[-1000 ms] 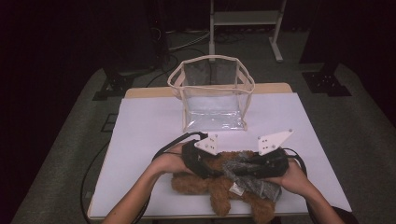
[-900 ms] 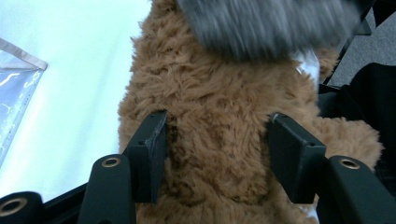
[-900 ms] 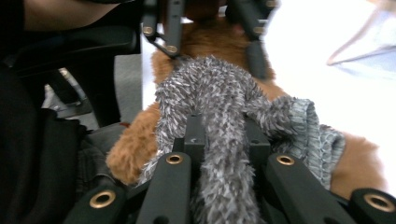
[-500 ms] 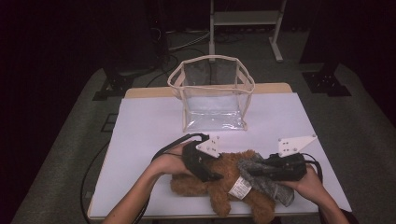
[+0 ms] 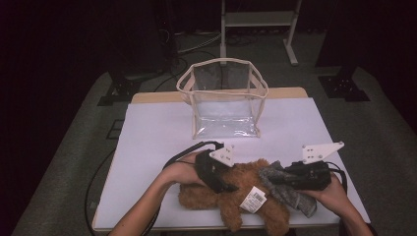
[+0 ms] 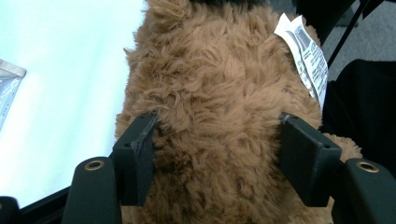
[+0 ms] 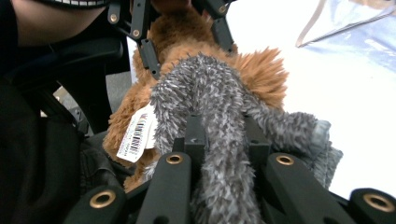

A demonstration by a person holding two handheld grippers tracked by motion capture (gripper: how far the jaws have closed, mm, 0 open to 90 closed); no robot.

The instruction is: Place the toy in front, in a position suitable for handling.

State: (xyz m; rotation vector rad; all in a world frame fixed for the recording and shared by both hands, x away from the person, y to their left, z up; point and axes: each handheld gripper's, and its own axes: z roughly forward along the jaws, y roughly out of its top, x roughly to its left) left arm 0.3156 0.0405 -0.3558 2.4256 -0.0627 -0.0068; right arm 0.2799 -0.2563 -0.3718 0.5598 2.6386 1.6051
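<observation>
A brown plush toy (image 5: 236,209) lies near the table's front edge with a white barcode tag (image 5: 253,199) on it. My left gripper (image 5: 222,183) reaches over it from the left. In the left gripper view its jaws (image 6: 217,135) squeeze the toy's furry body (image 6: 219,70) from both sides; they have just been closing on it. A grey fuzzy cloth (image 5: 291,194) trails off the toy to the right. My right gripper (image 5: 279,180) is shut on it, and in the right gripper view the cloth (image 7: 205,88) runs down between the jaws (image 7: 224,135).
A clear plastic bag with beige trim (image 5: 223,98) stands open and upright at the middle back of the white table top (image 5: 157,132). A metal stand (image 5: 258,19) is on the floor beyond. Cables trail off the table's left edge.
My right gripper has moved to the right with the grey cloth, drawing it away from the plush toy. My left hand has stayed on the toy.
</observation>
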